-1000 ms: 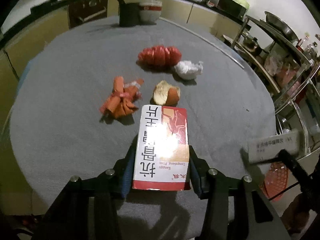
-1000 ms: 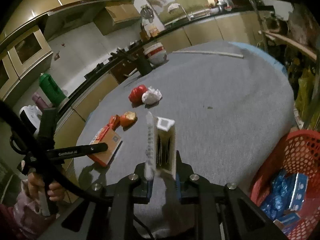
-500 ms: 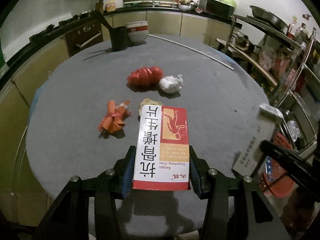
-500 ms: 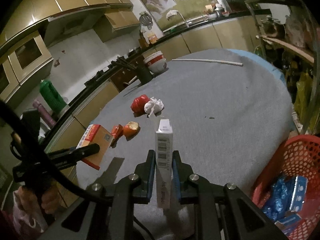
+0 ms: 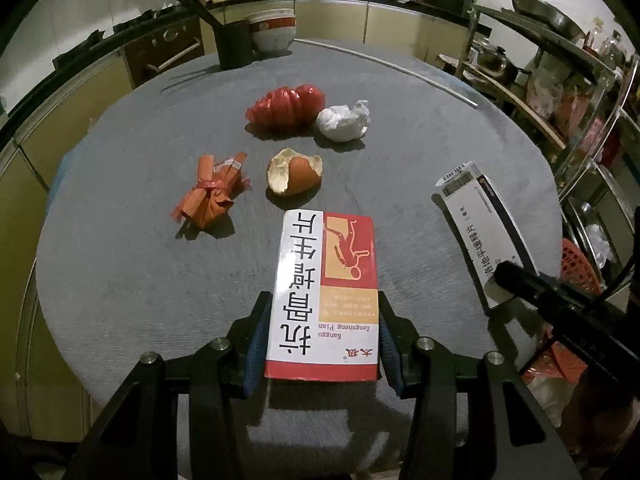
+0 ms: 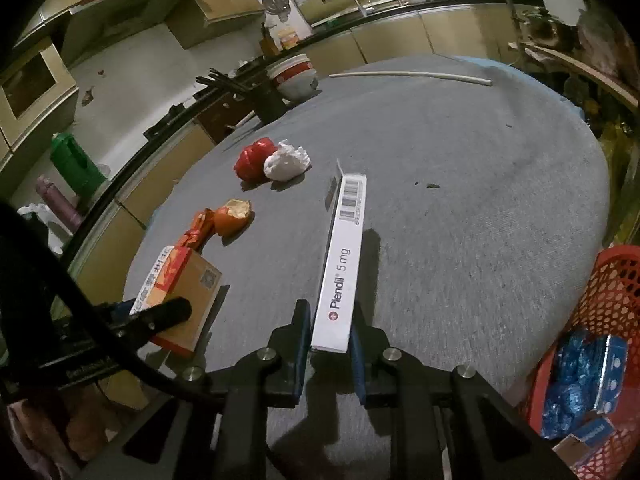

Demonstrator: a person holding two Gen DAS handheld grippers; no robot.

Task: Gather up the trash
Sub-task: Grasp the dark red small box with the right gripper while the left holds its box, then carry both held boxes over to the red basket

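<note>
My left gripper (image 5: 323, 312) is shut on a red and white medicine box (image 5: 326, 280), held flat above the grey round table (image 5: 120, 264). A long white box (image 6: 344, 248) lies between the pads of my right gripper (image 6: 330, 316), whose jaws are opening while still touching it; the left wrist view also shows this white box (image 5: 480, 232). Loose on the table lie a red plastic bag (image 5: 286, 109), a crumpled white tissue (image 5: 344, 122), an orange peel (image 5: 294, 170) and an orange wrapper (image 5: 212, 192). A red basket (image 6: 600, 320) holding blue packets stands off the table's right edge.
A black chopstick holder (image 5: 234, 46) and a white bowl (image 5: 272, 32) stand at the table's far edge, with a thin white rod (image 5: 384, 66) lying near them. Metal shelves (image 5: 560, 92) crowd the right side. Cabinets ring the room.
Both grippers shifted with their boxes. The white box swung from end-on to pointing forward and sits further into the left wrist view, over the table's right part.
</note>
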